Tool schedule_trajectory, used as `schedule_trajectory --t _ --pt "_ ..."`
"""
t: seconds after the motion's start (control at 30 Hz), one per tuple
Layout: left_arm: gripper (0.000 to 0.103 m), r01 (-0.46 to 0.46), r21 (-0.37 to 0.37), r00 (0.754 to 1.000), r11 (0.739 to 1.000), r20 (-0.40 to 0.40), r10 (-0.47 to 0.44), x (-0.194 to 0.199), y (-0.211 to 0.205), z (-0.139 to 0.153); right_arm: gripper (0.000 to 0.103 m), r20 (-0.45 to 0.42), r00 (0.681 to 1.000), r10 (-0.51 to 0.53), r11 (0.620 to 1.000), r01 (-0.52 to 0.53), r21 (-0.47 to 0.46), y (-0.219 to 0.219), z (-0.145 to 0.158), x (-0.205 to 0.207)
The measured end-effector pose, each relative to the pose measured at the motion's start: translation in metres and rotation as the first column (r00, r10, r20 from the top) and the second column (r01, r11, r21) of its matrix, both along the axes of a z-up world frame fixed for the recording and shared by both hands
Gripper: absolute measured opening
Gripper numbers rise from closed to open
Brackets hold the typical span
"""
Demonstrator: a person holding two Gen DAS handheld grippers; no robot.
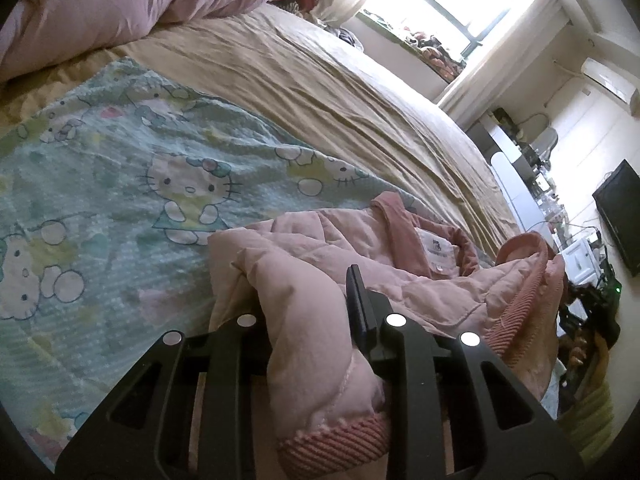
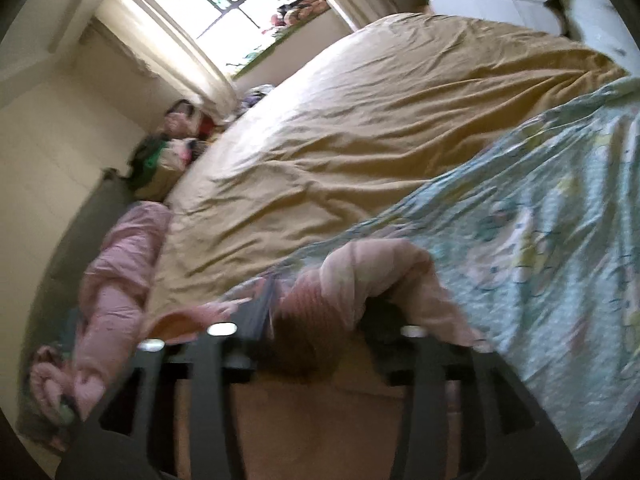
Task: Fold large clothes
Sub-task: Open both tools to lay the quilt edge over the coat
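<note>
Left wrist view, gripper: the left gripper (image 1: 308, 312) is clamping a fold of the pink jacket (image 1: 400, 256), its jaws nearly together with cloth bunched between them.
Left wrist view, jacket: it is lying crumpled just ahead of the fingers on the cartoon-print blanket (image 1: 120, 184), collar and white label (image 1: 438, 254) facing up, a ribbed cuff (image 1: 332, 444) hanging below the jaws.
Left wrist view, progress: the jacket is looking barely started, in my judgement; it is sitting in a loose heap, not a flat stack, so smoothing and most folds are still waiting.
Left wrist view, hidden: the left finger is sitting buried under cloth; the jacket's right edge is running out past the bed's edge, and its full outline is not showing.

Right wrist view, gripper: the right gripper (image 2: 316, 320) is standing with jaws apart; pink cloth is draping across the gap, and no pad is visibly pressing on it.
Right wrist view, jacket: a pale sleeve or hem (image 2: 384, 276) is lying over the right finger, with a ribbed part (image 2: 312, 300) between the jaws, near the edge of the tan bedsheet (image 2: 360, 120).
Right wrist view, hidden: motion blur is smearing the fingers and cloth, so which part of the jacket this is I cannot tell; the pink bundle (image 2: 116, 264) left of the gripper is too blurred to identify.
</note>
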State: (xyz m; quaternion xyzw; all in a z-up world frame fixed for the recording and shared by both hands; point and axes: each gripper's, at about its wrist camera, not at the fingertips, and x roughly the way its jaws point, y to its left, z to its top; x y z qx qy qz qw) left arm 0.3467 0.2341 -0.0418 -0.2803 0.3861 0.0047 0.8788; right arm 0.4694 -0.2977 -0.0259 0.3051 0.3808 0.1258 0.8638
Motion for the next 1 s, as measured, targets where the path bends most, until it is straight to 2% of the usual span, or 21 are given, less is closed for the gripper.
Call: schedule_trajectory --t 0.03,0.07,0.2,0.33,0.4,0.47,0.67,0.77,0.83,0.93,1.0 --pt "0.018 0.002 -0.003 1.000 1.000 0.000 -0.002 0.001 0.000 -0.001 0.083 0.017 1.000 -0.003 1.000 0.003 0.006 -0.001 0.004 -0.004" --pt "0.018 0.002 -0.002 1.000 1.000 0.000 -0.002 0.003 -0.001 -0.001 0.084 0.040 0.999 -0.015 1.000 0.016 -0.014 0.000 0.009 -0.010" --pt "0.021 0.008 -0.019 1.000 1.000 0.005 -0.008 0.008 0.000 -0.002 0.084 0.080 0.995 0.056 0.995 -0.049 -0.087 0.017 0.019 -0.031" --pt "0.031 0.015 -0.076 1.000 0.997 0.023 -0.013 0.011 0.003 -0.001 0.084 0.030 0.978 0.206 0.969 -0.199 -0.149 0.055 0.004 -0.054" --pt "0.053 0.024 -0.101 0.999 0.995 0.046 -0.020 0.011 0.003 0.003 0.084 -0.028 0.972 0.233 0.955 -0.234 -0.180 0.070 -0.009 -0.055" --pt "0.065 0.034 -0.116 0.996 0.993 0.085 -0.025 0.008 0.001 0.014 0.084 -0.077 0.971 0.225 0.940 -0.237 -0.246 0.082 -0.023 -0.053" --pt "0.094 0.011 -0.060 0.985 0.998 0.171 0.000 -0.008 -0.005 0.052 0.086 -0.072 0.972 0.224 0.930 -0.235 -0.283 0.092 -0.029 -0.051" --pt "0.093 -0.034 0.019 0.974 0.999 0.227 0.028 -0.020 -0.004 0.074 0.085 -0.054 0.973 0.224 0.935 -0.231 -0.270 0.089 -0.025 -0.053" --pt "0.094 -0.058 0.047 0.969 0.997 0.245 0.045 -0.028 -0.001 0.083 0.085 -0.032 0.974 0.224 0.942 -0.224 -0.251 0.083 -0.022 -0.057" --pt "0.094 -0.095 0.104 0.974 0.990 0.217 0.070 -0.037 0.006 0.084 0.088 0.027 0.976 0.215 0.940 -0.200 -0.276 0.070 -0.010 -0.068" --pt "0.094 -0.101 0.140 0.982 0.985 0.176 0.075 -0.041 0.009 0.074 0.091 0.067 0.980 0.187 0.933 -0.155 -0.324 0.060 0.000 -0.078"
